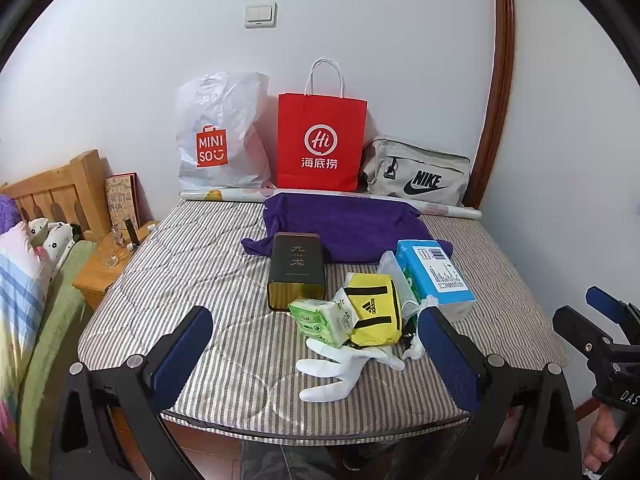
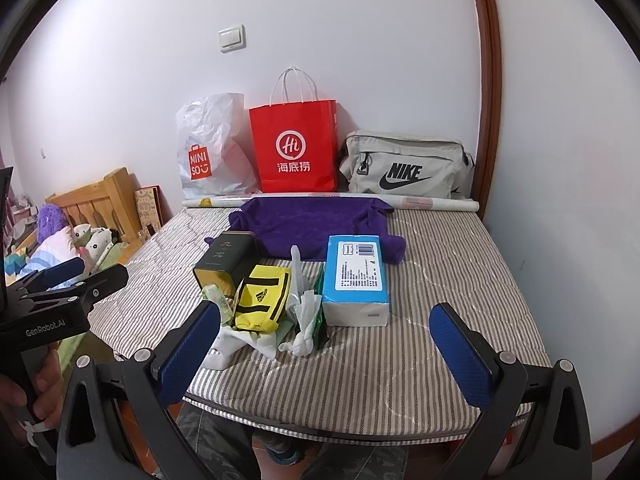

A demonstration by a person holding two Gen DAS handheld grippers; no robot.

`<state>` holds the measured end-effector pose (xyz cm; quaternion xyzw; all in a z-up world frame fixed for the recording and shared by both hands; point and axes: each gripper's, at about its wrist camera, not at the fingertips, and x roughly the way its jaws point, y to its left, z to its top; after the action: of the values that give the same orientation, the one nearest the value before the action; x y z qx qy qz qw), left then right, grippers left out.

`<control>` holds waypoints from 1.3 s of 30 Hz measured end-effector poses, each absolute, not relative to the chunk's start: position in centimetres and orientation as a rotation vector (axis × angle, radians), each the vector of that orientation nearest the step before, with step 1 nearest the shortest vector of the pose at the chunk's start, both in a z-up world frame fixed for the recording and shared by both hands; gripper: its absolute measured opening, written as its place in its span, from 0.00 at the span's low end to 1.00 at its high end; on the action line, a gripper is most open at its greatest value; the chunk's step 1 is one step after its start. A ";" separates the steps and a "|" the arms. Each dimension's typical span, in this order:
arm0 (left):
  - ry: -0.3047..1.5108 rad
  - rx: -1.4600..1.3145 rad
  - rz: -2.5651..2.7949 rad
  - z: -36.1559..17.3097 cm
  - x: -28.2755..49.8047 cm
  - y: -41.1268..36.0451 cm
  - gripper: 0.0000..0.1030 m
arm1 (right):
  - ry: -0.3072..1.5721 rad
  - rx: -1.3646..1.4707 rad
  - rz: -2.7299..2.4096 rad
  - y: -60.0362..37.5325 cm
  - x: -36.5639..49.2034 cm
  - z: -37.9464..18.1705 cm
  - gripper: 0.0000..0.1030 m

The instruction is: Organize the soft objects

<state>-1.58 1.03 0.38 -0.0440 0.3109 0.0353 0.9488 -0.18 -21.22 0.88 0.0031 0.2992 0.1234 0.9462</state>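
Showing only left-cam: white glove (image 1: 340, 364).

black frames, silver screws, blue textured fingers (image 1: 182, 354); bare-skinned hand (image 2: 24, 396).

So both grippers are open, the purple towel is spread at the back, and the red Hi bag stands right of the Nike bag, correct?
Not quite: the red bag stands left of the Nike bag, between it and the Miniso bag, as the right wrist view shows. The rest holds: left gripper and right gripper are open, and the purple towel is spread at the back.
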 end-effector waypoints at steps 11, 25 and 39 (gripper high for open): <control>0.682 -0.095 0.120 -1.5 -0.1 2.3 1.00 | 0.613 0.005 0.244 -21.4 0.8 0.3 1.00; 0.819 -0.121 0.022 -7.6 4.4 3.2 0.91 | 0.703 0.033 0.275 -21.4 4.3 -4.2 1.00; 0.854 -0.138 -0.143 -12.3 9.4 4.0 0.91 | 0.822 0.009 0.268 -20.8 8.4 -8.9 1.00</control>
<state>9.44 4.04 -12.27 -0.0669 0.4132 -0.0691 0.9055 8.36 -20.82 -8.91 0.0042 0.3983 0.1296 0.9080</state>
